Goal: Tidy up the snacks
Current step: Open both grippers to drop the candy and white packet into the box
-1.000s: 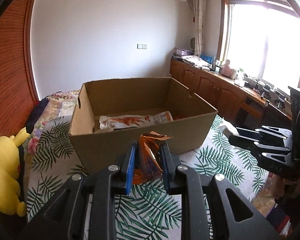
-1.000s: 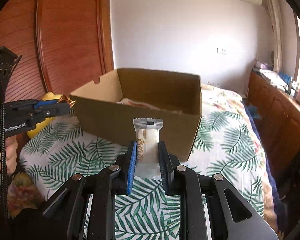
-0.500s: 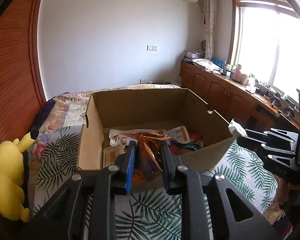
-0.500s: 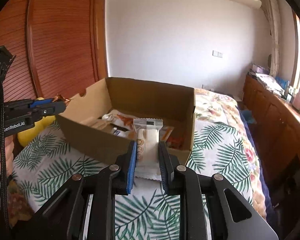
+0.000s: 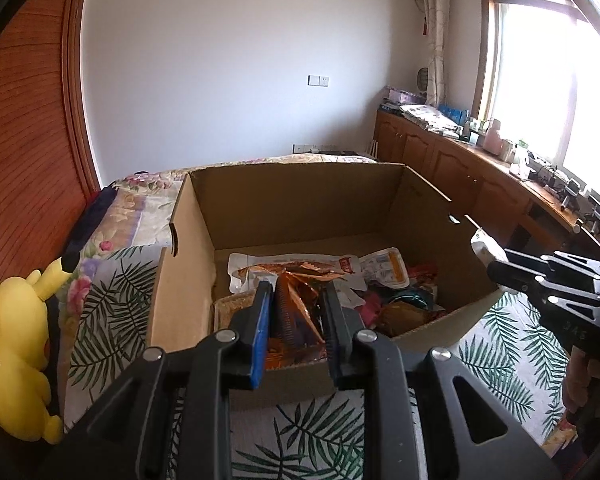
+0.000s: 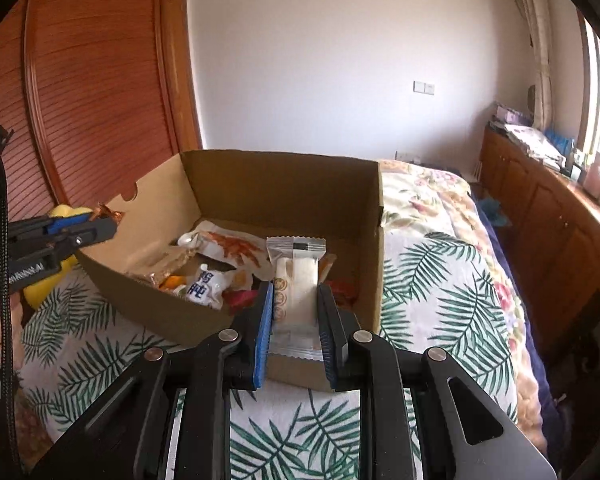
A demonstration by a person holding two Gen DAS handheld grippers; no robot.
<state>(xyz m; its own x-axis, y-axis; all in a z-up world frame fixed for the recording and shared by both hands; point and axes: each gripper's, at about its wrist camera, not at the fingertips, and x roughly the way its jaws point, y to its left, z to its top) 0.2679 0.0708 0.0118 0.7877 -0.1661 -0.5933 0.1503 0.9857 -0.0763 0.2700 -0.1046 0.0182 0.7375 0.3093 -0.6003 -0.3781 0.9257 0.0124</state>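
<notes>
Both grippers are closing in on the box (image 5: 180, 280) compared with a second ago, and now I'm looking down into it. On the left, my left gripper (image 5: 296, 304) is easing its fingers apart around an orange packet (image 5: 294, 316) above the box's near edge; the packet is sitting between them. On the right, my right gripper (image 6: 294, 300) is pinching a white bar (image 6: 296, 280) over the near right corner. Loose snacks (image 6: 220, 256) are lying on the box floor, on the bed (image 6: 440, 280).

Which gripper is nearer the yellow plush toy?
Left. The left gripper hangs just beside the yellow plush toy; the right gripper is across the cardboard box from it.
</notes>
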